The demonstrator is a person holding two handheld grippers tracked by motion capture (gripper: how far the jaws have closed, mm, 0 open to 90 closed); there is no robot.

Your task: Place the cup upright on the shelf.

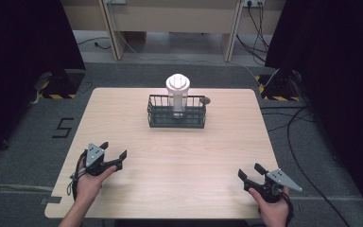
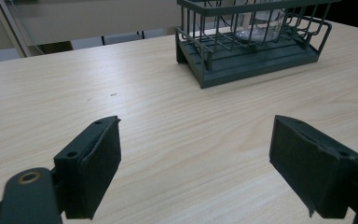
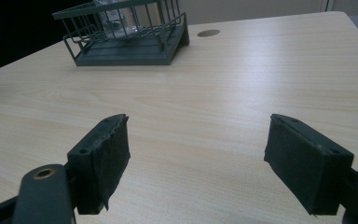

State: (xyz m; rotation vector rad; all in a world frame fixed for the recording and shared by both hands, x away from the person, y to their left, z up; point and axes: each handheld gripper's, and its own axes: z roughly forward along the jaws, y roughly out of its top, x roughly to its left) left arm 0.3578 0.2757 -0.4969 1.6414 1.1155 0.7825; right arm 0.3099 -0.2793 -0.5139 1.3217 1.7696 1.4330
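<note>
One clear jar (image 1: 177, 94) upright inside dark wire basket (image 1: 176, 117), mid-table (image 1: 179, 161).

Black grippers (image 1: 113, 154), grey tri plates

The table (image 1: 170, 156) has a pale wood-grain top, smooth, with a soft sheen toward its 12 o'clock edge. At 12 o'clock on it stands a basket (image 1: 176, 115) of thin dark wire with a matt coating and a flat matt base. Inside it is a clear, glossy container (image 1: 177, 101), glass or plastic, I cannot tell which, with a white, smooth, ribbed lid (image 1: 177, 83). The left gripper (image 1: 113, 152) at 8 o'clock and the right gripper (image 1: 249, 171) at 4 o'clock look like matt black plastic; their pads (image 2: 105, 168) are dull, slightly rough, frayed at the edges. The floor (image 1: 23, 156) is grey, matt carpet.
</note>
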